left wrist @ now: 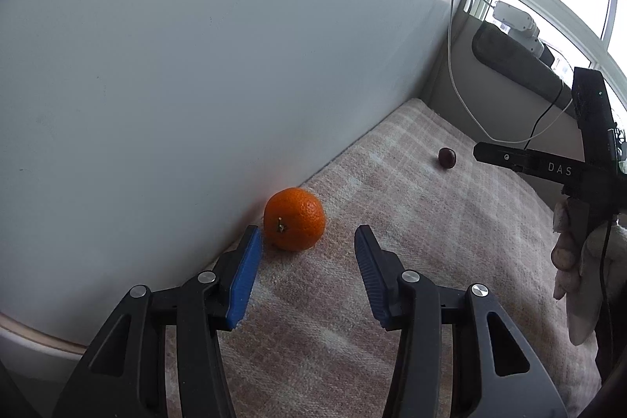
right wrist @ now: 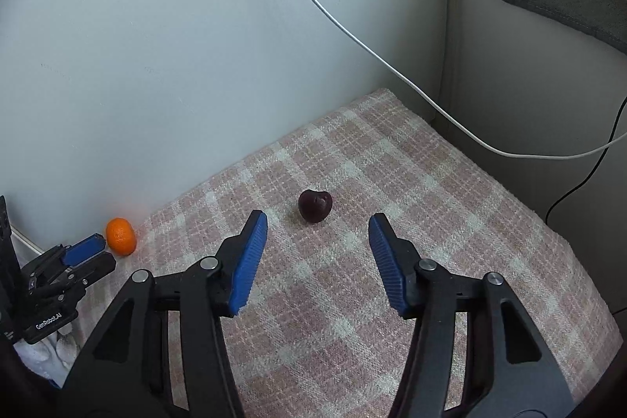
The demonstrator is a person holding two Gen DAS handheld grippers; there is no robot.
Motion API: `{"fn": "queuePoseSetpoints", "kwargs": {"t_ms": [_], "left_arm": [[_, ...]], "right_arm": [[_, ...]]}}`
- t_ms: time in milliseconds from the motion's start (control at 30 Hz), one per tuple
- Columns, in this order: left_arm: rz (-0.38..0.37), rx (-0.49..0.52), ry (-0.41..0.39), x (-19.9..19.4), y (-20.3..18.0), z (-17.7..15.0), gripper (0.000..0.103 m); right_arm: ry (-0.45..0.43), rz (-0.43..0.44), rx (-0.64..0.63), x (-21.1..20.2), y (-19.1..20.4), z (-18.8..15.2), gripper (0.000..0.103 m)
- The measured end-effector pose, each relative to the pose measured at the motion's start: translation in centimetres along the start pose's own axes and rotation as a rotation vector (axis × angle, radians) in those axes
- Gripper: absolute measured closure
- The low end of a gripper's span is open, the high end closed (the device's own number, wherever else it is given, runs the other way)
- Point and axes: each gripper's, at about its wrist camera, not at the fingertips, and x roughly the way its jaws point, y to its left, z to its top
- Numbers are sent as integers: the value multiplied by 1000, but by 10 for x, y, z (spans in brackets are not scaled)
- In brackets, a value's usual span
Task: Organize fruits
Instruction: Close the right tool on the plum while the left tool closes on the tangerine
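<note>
So far left, the orange mandarin sits on the pink checked cloth right up against the white wall, just past the left gripper, which is spread wide and holding nothing, its left pad right beside the fruit. Further right, well apart, the dark cherry lies on the same cloth just ahead of the right gripper, also wide open and empty
</note>
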Motion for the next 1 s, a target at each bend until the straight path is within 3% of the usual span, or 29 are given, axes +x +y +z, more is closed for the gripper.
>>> {"fn": "queuePoseSetpoints", "kwargs": {"t_ms": [633, 700, 1000], "left_arm": [[45, 9, 39, 22, 0, 7, 56], [47, 14, 50, 25, -2, 7, 62], [36, 10, 52, 29, 1, 10, 68]], "right_arm": [[62, -15, -44, 47, -3, 0, 60], [63, -16, -52, 50, -2, 0, 61], [78, -21, -60, 57, 2, 2, 74]]}}
